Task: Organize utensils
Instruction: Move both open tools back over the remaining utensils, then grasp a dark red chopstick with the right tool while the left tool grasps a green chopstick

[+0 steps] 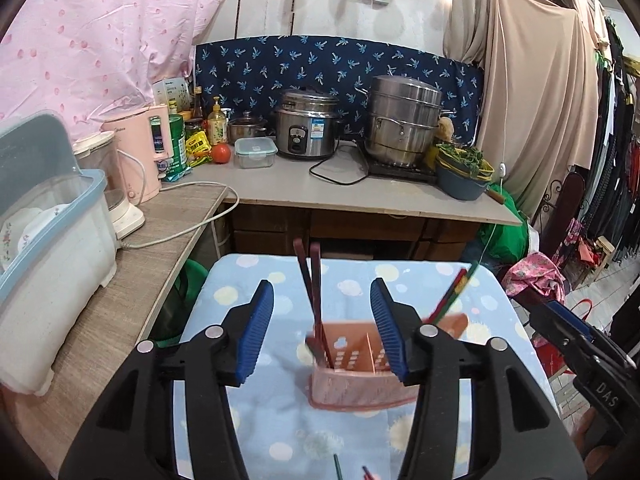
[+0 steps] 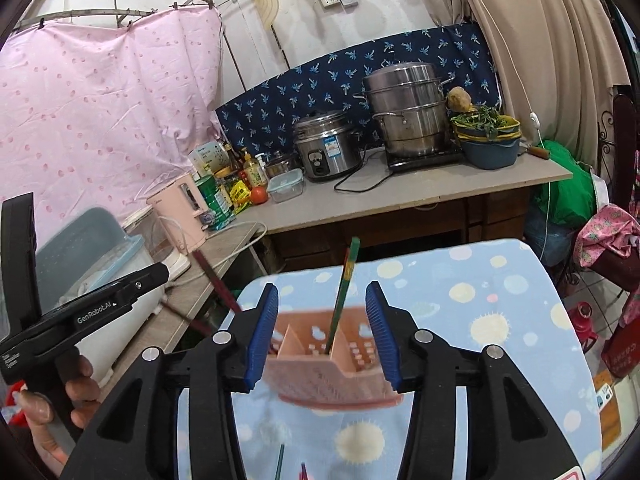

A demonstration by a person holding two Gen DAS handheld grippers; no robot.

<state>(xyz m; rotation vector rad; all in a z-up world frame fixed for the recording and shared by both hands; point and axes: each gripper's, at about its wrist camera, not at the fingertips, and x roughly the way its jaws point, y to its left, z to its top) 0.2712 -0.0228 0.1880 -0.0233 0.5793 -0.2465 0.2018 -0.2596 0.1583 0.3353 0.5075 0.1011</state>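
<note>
Pink holder [image 1: 352, 376], dk-red chopsticks [image 1: 310, 292], blue dotted cloth [image 1: 248, 292]

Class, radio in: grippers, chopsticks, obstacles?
Left gripper and right gripper open, empty. Chopsticks upright in pink holder. Nothing in the way.

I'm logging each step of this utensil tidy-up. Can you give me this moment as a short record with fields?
surface: table with blue dotted cloth
holder: pink utensil holder, upright, divided into compartments
left compartment: dark red chopsticks standing in it
right compartment: green chopsticks standing in it
left gripper: open, holding nothing
right gripper: open, holding nothing
loose: more chopstick tips near edge
</note>
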